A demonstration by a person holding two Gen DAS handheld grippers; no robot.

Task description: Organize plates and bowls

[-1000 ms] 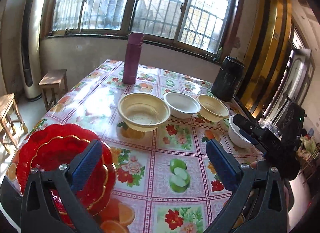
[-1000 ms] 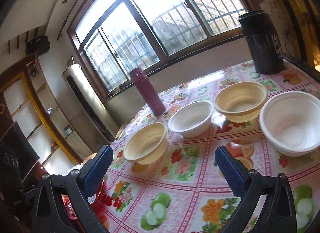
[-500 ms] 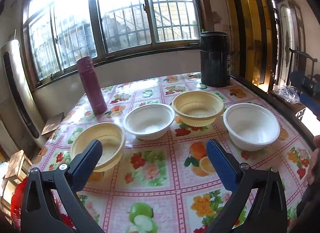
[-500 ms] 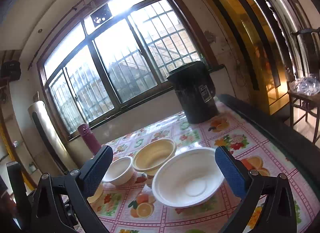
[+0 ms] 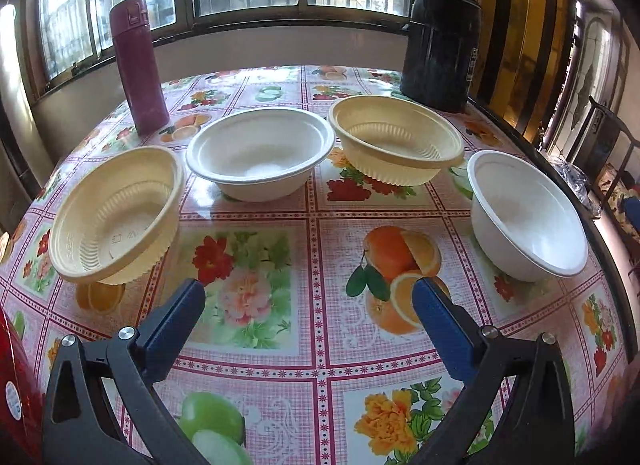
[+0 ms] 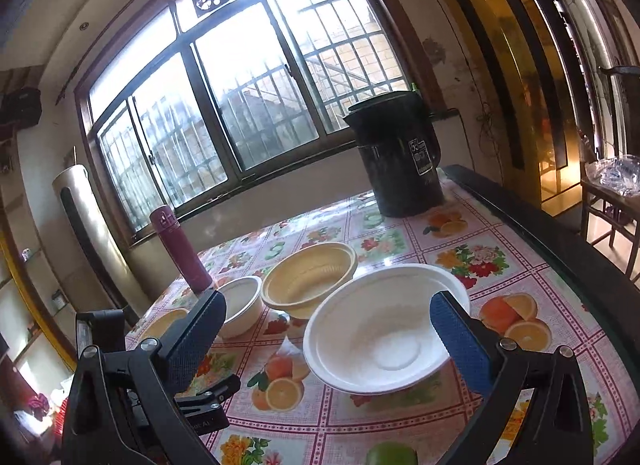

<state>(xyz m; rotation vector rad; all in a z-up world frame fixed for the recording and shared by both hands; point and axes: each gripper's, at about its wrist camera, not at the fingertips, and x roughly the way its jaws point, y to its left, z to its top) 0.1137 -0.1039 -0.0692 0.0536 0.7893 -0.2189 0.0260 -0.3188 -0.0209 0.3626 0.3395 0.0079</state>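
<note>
Several bowls stand in a row on the fruit-print table. In the left wrist view, from the left: a cream ribbed bowl (image 5: pixel 114 213), a white bowl (image 5: pixel 260 153), a second cream bowl (image 5: pixel 394 139) and a white bowl (image 5: pixel 524 213) at the right. My left gripper (image 5: pixel 308 305) is open and empty, above the cloth in front of them. In the right wrist view my right gripper (image 6: pixel 326 321) is open and empty, close over the near white bowl (image 6: pixel 380 329); the cream bowl (image 6: pixel 310 281) and the other white bowl (image 6: pixel 240 305) lie behind it. A red plate's edge (image 5: pixel 10 381) shows at the far left.
A maroon flask (image 5: pixel 138 65) stands at the back left and a black kettle (image 5: pixel 438 49) at the back right, both near the window. The table's dark right edge (image 6: pixel 552 249) runs close to the right white bowl. A chair (image 5: pixel 612 153) stands beyond that edge.
Both grippers have swung right and come closer to the bowls. The left view turned from the red plate to the bowl row; the right one closed in on the right white bowl.
</note>
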